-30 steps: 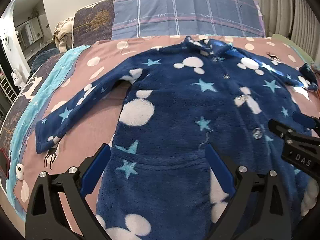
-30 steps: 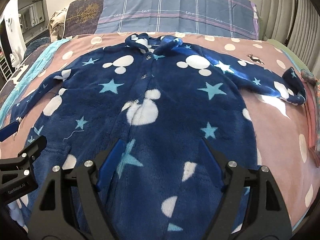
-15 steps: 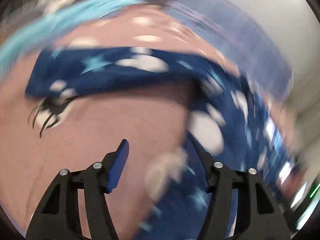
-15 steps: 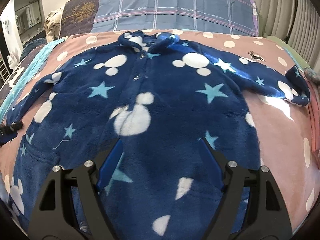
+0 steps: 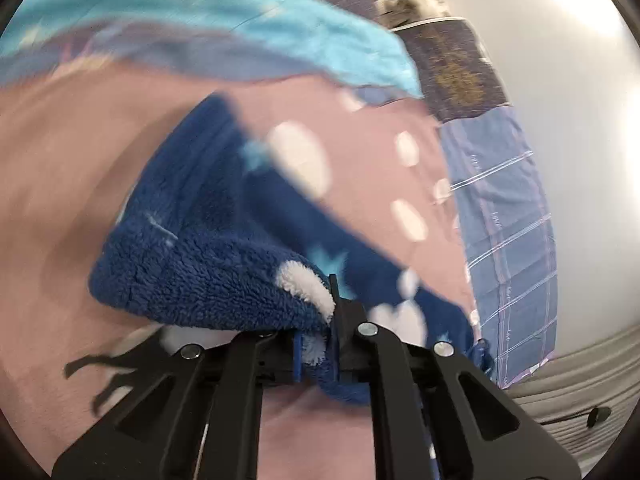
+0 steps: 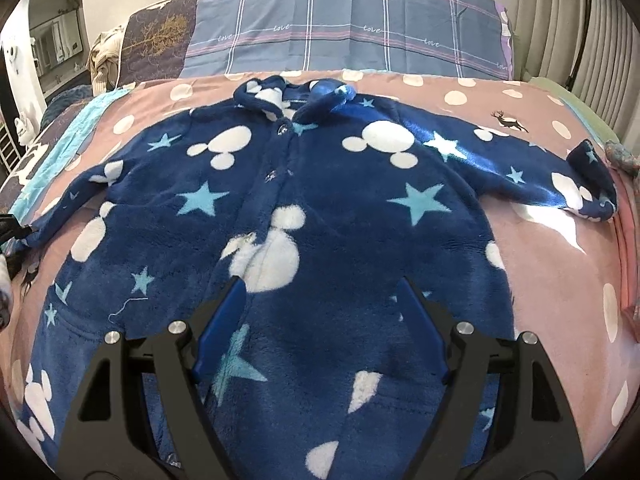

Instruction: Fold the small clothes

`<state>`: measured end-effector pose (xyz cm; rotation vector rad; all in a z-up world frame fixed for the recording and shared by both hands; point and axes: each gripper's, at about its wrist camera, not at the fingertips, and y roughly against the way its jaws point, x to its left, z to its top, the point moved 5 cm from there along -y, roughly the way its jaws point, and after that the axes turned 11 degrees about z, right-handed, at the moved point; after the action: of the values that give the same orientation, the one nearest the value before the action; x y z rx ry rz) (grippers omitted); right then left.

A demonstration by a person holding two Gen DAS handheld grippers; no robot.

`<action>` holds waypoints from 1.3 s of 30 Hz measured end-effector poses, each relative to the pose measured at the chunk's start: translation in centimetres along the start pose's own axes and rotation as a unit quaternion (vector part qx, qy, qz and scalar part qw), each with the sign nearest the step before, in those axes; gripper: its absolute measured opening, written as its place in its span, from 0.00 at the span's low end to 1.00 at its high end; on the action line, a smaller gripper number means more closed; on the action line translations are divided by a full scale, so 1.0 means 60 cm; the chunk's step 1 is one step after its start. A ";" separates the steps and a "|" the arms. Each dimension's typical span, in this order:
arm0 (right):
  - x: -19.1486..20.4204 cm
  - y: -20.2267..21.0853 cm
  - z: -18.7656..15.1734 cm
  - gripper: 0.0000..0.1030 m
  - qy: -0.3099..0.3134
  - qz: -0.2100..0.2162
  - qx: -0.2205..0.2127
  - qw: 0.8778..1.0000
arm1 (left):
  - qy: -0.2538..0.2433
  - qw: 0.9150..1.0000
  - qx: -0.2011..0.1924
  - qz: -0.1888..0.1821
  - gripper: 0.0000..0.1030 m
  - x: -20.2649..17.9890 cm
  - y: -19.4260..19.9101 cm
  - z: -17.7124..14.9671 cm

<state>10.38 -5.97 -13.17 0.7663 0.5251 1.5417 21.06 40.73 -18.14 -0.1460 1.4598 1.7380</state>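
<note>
The left claw (image 5: 316, 344) is clamped on the cuff of the navy fleece onesie with white mouse-head blobs and pale blue stars (image 6: 320, 240); the right claw (image 6: 320, 328) hangs wide apart over its lower front, gripping nothing. To fold well, I'd carry that sleeve (image 5: 224, 240) low and straight across the chest, keeping it taut without dragging the body. The onesie lies flat, buttons up, on the pink white-dotted bed cover (image 6: 560, 264), collar toward the plaid pillows (image 6: 344, 20), long axis running from the camera to them.
</note>
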 end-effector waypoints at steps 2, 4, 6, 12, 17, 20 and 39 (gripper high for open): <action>-0.007 0.003 0.001 0.77 -0.003 -0.001 -0.003 1.000 | -0.054 0.998 -0.034 -0.011 0.08 -0.060 0.032 0.003; -0.016 0.001 0.001 0.77 -0.009 -0.002 -0.004 1.000 | -0.133 0.988 -0.069 -0.028 0.08 -0.146 0.073 -0.015; -0.026 -0.001 0.002 0.77 -0.019 -0.002 -0.003 1.000 | -0.209 0.972 -0.092 -0.051 0.08 -0.228 0.109 -0.056; -0.048 0.005 0.005 0.77 -0.030 -0.003 -0.005 1.000 | -0.444 0.879 -0.112 -0.135 0.09 -0.432 0.183 -0.290; -0.071 0.016 0.006 0.77 -0.036 -0.013 -0.010 0.999 | -0.595 0.788 -0.089 -0.129 0.41 -0.464 0.147 -0.481; -0.088 0.018 0.004 0.77 -0.043 -0.018 -0.009 0.999 | -0.651 0.748 -0.082 -0.101 0.45 -0.438 0.118 -0.531; -0.103 -0.209 0.146 0.66 -0.114 0.217 0.084 0.966 | -0.574 0.807 -0.090 0.112 0.57 -0.317 -0.055 -0.323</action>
<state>25.36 -11.46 -17.29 1.2344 0.3303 1.7926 27.46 14.25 -15.88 0.8804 0.4031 1.6103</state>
